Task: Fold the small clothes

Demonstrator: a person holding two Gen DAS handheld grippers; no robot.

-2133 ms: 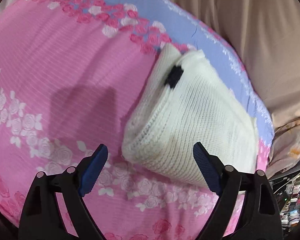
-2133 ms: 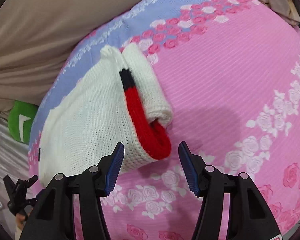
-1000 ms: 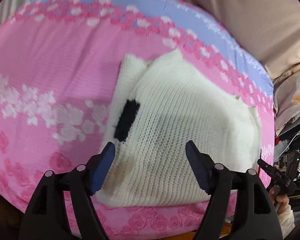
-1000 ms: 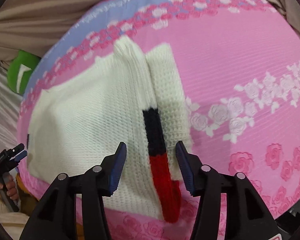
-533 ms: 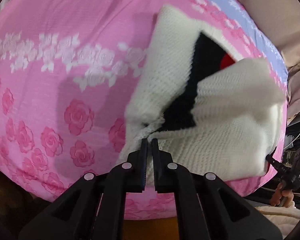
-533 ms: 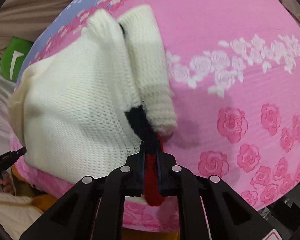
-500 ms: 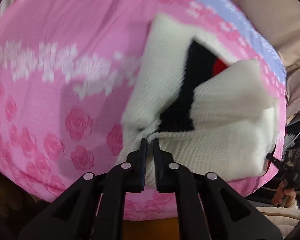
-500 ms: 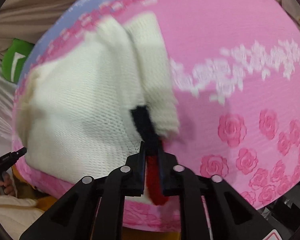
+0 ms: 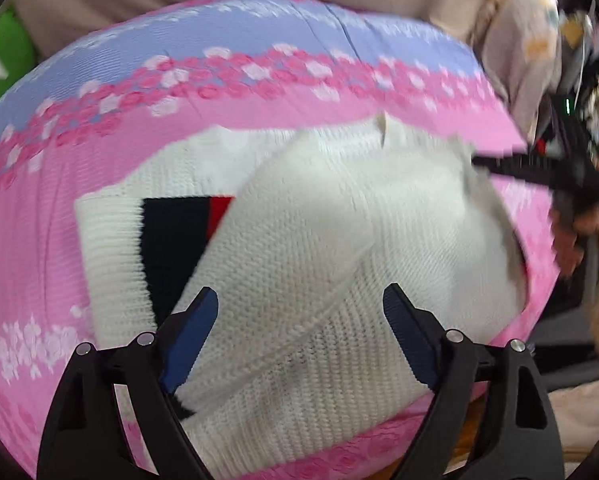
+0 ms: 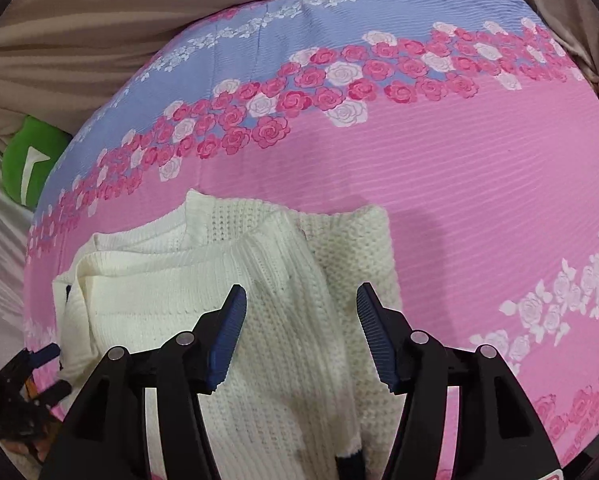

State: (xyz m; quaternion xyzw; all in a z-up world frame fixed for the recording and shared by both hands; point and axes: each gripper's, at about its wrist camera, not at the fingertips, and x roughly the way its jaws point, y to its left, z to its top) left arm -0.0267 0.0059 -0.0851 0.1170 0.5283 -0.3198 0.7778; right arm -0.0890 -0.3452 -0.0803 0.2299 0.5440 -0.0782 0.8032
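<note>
Left wrist view: left gripper (image 9: 299, 320) spread wide, holding nothing, above a white sweater (image 9: 299, 240) folded on the pink sheet (image 9: 39, 240), a black-and-red stripe (image 9: 179, 232) exposed at its left. Right wrist view: right gripper (image 10: 299, 320) likewise wide and empty over the sweater's (image 10: 259, 320) folded layers. To finish the fold well, probably press the raised top flap flat and square the edges before any further fold, so no layer slides.
</note>
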